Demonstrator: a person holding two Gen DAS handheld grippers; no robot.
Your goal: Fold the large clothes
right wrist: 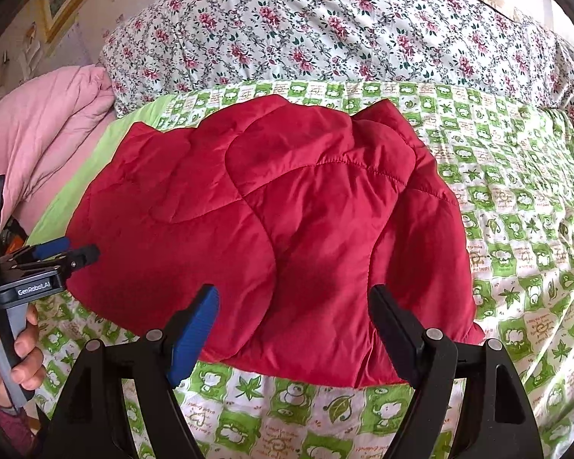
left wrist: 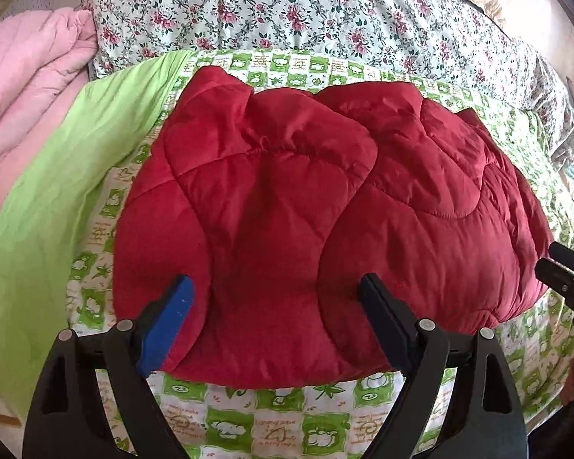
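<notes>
Bed with green-checked printed sheet, far edge hidden under floral quilt. Red quilted padded jacket, folded and puffy, lies mid-sheet. Left gripper and right gripper both wide apart, holding nothing, fingertips over the jacket's near hem

I am reading only one clear text: "GenRobot.AI", in white letters on the dark body of my left gripper, which is showing at the left edge of the right wrist view. The green-and-white checked bed sheet is carrying small brown script lines in its white squares, but they are staying too small and warped for me to make out. Some green squares of it are showing what looks like "zz" beside the cartoon figures in the left wrist view.
</notes>
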